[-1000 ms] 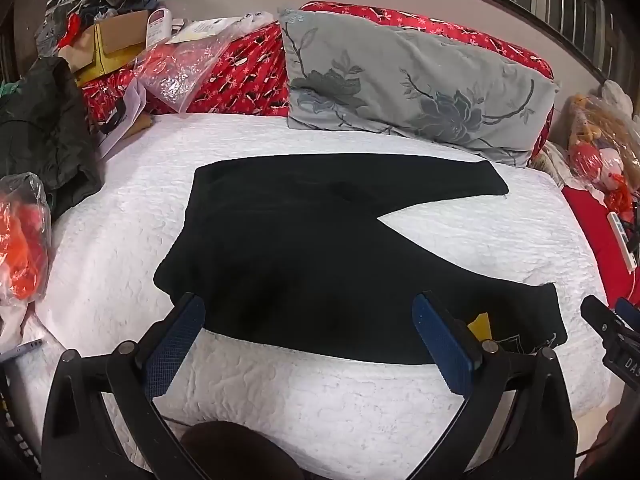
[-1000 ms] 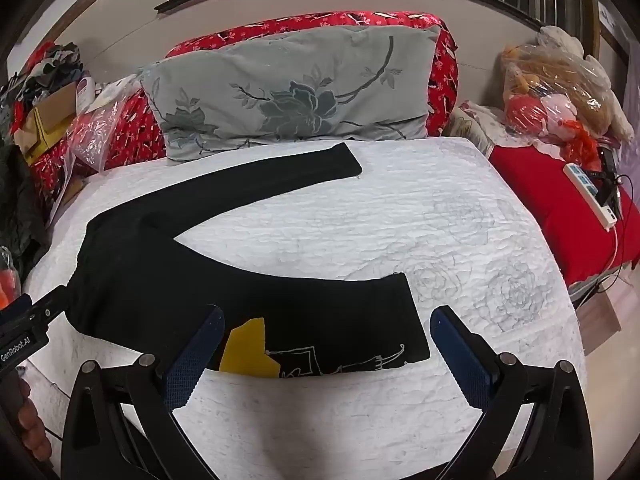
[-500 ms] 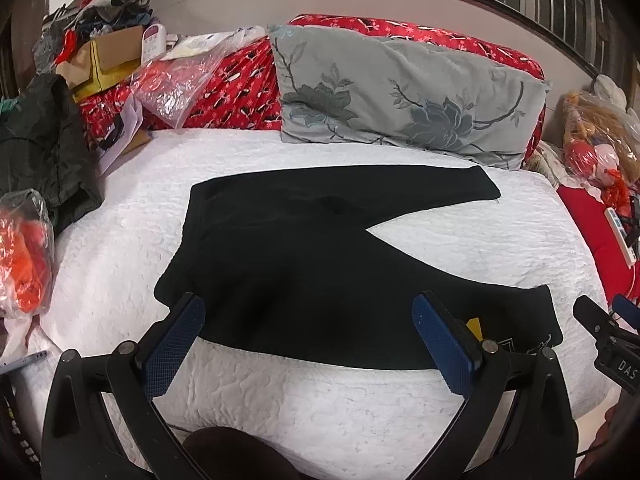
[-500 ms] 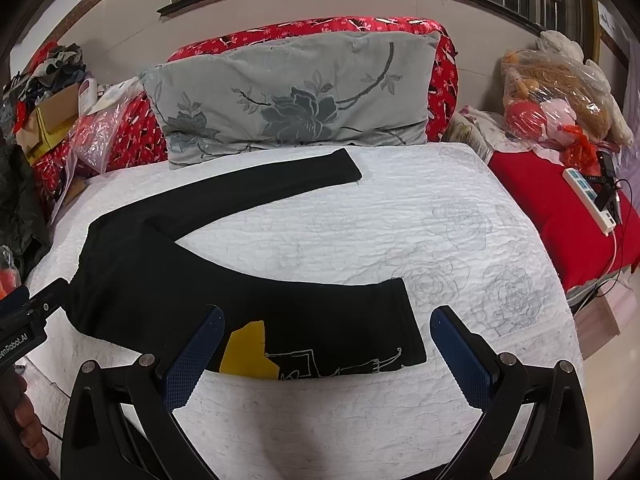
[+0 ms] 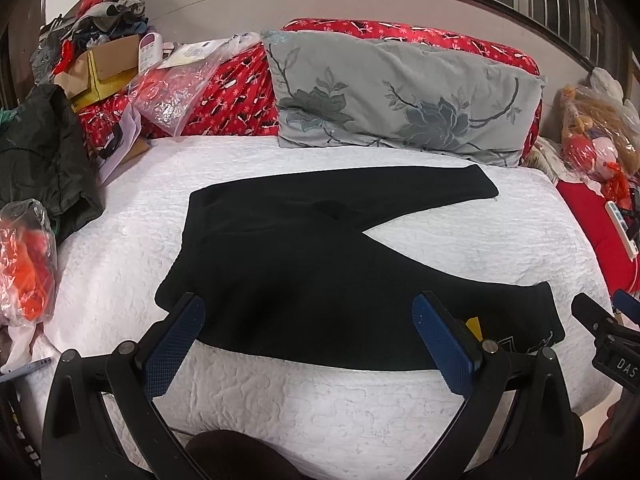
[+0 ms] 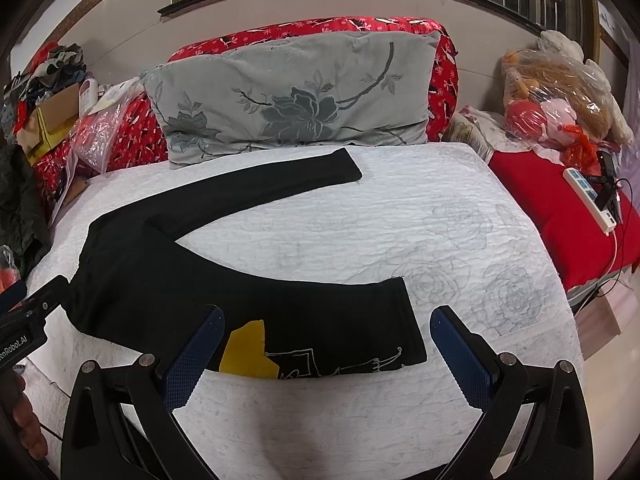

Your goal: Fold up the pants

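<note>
Left wrist view: black pants [image 5: 320, 264] lie flat and unfolded on the bed [image 5: 320, 408], legs splayed; I hold my left hand-held gripper [image 5: 308, 340] and right hand-held gripper [image 6: 326, 352] spread, empty—every fold remains.

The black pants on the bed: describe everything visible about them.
The black pants lie flat and unfolded on the white quilted bedspread, legs spread in a V. The far leg ends just short of the grey floral pillow; the near leg carries a yellow patch and white line artwork near its cuff. The fabric looks soft, matte and smooth. Both open grippers hover short of it, neither touching.
</note>
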`<state>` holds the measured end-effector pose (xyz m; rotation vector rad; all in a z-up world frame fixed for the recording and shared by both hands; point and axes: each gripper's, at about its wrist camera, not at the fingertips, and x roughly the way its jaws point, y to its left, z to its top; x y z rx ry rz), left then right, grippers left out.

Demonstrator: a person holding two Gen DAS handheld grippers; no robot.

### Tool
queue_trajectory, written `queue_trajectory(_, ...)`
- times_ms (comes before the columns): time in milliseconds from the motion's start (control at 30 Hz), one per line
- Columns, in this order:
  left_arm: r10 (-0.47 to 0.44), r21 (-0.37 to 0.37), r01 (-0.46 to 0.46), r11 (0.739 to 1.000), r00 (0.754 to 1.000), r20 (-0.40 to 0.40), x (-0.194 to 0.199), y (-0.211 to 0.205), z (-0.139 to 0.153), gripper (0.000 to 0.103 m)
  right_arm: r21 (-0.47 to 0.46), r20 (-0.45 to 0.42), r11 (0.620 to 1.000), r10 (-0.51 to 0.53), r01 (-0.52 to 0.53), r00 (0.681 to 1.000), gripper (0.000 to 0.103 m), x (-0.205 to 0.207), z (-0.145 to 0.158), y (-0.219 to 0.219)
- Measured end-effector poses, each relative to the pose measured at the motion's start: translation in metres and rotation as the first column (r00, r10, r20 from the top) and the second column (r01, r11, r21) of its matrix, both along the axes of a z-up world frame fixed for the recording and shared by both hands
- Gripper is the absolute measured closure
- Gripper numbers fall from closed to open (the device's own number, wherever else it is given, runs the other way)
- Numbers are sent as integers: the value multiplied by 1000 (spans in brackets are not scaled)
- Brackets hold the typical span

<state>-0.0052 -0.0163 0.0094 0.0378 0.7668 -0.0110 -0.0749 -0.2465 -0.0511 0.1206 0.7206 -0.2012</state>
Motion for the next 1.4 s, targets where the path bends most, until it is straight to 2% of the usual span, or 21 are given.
queue_trajectory(533,6,-4,-6,1000,999,-53,11,2,-8,0,-10,-14,1000,0,0,1000,0,6,1,-6)
queue_trajectory(767,11,13,-10,1000,999,-50,16,3,-10,0,-11,-18,1000,-1,1,1000,0,9,-2,-10)
queue_trajectory(1400,24,3,-24,1000,997,-74,22,6,-16,0,7,-45,1000,-10,10,999,0,13,-11,-15)
